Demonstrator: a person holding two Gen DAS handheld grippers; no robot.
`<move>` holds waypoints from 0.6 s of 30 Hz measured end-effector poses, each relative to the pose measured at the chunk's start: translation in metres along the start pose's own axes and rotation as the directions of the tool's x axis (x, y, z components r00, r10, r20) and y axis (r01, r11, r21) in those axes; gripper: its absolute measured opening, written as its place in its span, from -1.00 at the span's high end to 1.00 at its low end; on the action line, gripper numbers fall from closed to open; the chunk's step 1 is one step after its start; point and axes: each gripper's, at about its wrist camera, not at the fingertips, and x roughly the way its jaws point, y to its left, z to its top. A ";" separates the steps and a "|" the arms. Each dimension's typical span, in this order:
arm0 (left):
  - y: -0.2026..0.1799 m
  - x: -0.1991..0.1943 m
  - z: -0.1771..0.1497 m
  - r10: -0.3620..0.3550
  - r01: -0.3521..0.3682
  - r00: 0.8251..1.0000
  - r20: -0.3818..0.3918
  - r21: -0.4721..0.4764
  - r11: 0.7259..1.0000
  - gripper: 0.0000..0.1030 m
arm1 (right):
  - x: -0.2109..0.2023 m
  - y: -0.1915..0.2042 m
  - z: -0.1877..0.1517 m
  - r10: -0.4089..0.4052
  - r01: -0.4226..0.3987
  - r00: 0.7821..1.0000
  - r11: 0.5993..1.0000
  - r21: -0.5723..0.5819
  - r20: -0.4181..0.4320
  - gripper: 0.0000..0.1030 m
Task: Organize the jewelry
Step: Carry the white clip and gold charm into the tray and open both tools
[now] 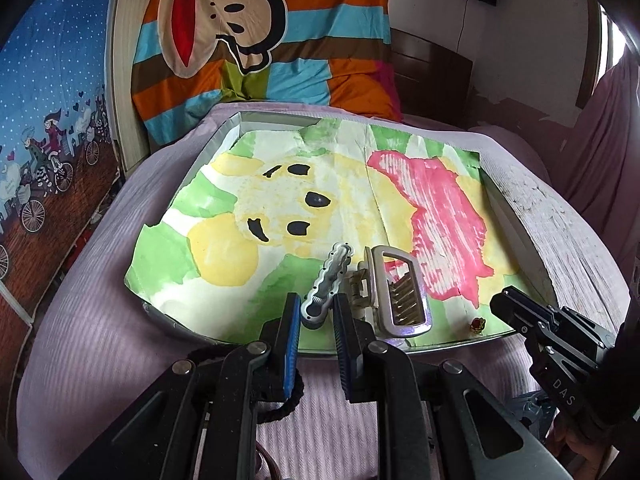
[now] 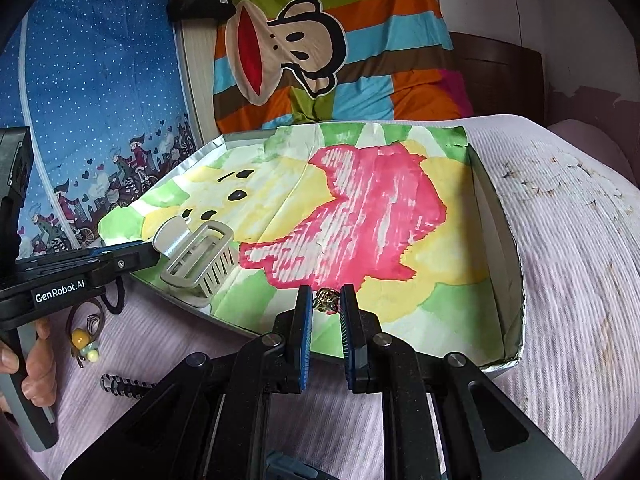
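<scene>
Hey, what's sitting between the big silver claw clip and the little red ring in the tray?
Nothing: in the left wrist view, only bare painted paper lies between the claw clip and ring.

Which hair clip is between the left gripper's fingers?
The narrow wavy-edged clip, between the left gripper fingers; the larger rectangular claw clip lies beside it.

left hand-held gripper (image 1: 317,312) pinches a wavy silver hair clip (image 1: 326,285) beside a claw clip (image 1: 394,294).

A home bedroom: striped monkey-print quilt (image 1: 260,40) on a wooden-headboard bed (image 1: 432,68).
</scene>
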 end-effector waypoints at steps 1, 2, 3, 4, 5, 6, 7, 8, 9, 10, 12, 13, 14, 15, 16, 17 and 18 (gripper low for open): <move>0.000 0.000 -0.001 0.001 -0.001 1.000 0.003 0.002 1.000 0.70 | 0.000 -0.001 0.000 0.002 -0.002 1.000 1.000 0.003 0.000 0.76; -0.001 0.000 -0.001 0.001 -0.001 1.000 0.006 0.004 1.000 0.70 | 0.000 -0.001 0.000 0.003 -0.003 1.000 1.000 0.004 0.001 0.76; -0.001 0.000 -0.002 0.000 0.000 1.000 0.009 0.004 1.000 0.69 | 0.000 -0.001 0.000 0.002 -0.002 1.000 1.000 0.005 0.001 0.75; -0.001 0.000 -0.002 0.000 0.000 1.000 0.012 0.004 1.000 0.69 | 0.000 -0.001 0.000 0.001 -0.001 1.000 1.000 0.005 0.001 0.75; -0.001 -0.001 -0.002 -0.003 0.003 1.000 0.015 0.006 1.000 0.67 | 0.000 -0.001 0.000 0.001 -0.001 1.000 1.000 0.006 0.001 0.74; -0.001 -0.002 -0.003 -0.009 0.008 1.000 0.019 0.009 1.000 0.62 | -0.001 -0.001 0.000 0.000 0.000 1.000 1.000 0.008 0.003 0.73; -0.002 -0.004 -0.004 -0.011 0.011 1.000 0.025 0.011 1.000 0.53 | -0.001 -0.002 0.000 -0.001 0.001 1.000 1.000 0.011 0.004 0.71; -0.002 -0.006 -0.004 -0.012 0.012 0.999 0.033 0.013 1.000 0.48 | -0.001 -0.003 0.000 -0.002 0.002 1.000 1.000 0.014 0.007 0.67; -0.003 -0.008 -0.005 -0.010 0.010 0.999 0.044 0.017 1.000 0.32 | -0.002 -0.003 -0.001 -0.002 0.002 1.000 1.000 0.018 0.010 0.64; -0.003 -0.010 -0.007 -0.004 0.003 0.998 0.059 0.020 1.000 0.11 | -0.004 -0.004 -0.001 -0.002 0.001 1.000 1.000 0.023 0.015 0.55; -0.004 -0.017 -0.010 -0.001 -0.001 0.996 0.091 0.027 1.000 -0.13 | -0.008 -0.004 -0.002 -0.007 0.006 0.999 1.000 0.030 0.035 0.38; -0.004 -0.020 -0.012 -0.004 0.001 0.995 0.105 0.030 1.000 -0.14 | -0.011 -0.004 -0.003 -0.009 0.007 0.999 0.999 0.032 0.048 0.31; -0.004 -0.023 -0.013 -0.005 0.002 0.993 0.114 0.033 0.999 -0.15 | -0.015 -0.004 -0.003 -0.010 0.008 0.998 0.999 0.032 0.063 0.25; -0.004 -0.026 -0.014 -0.006 0.001 0.992 0.124 0.034 0.999 -0.16 | -0.019 -0.003 -0.003 -0.011 0.009 0.997 0.999 0.032 0.080 0.22; -0.003 -0.029 -0.015 -0.005 0.000 0.991 0.136 0.032 0.999 -0.24 | -0.024 -0.003 -0.003 -0.011 0.008 0.995 0.999 0.031 0.100 0.11; -0.002 -0.033 -0.017 -0.003 -0.002 0.989 0.151 0.027 1.000 -0.32 | -0.029 -0.002 -0.004 -0.010 0.006 0.993 1.000 0.029 0.121 -0.02; -0.001 -0.037 -0.018 0.000 -0.003 0.985 0.170 0.017 1.000 -0.46 | -0.035 -0.001 -0.004 -0.012 0.008 0.990 1.000 0.029 0.142 -0.09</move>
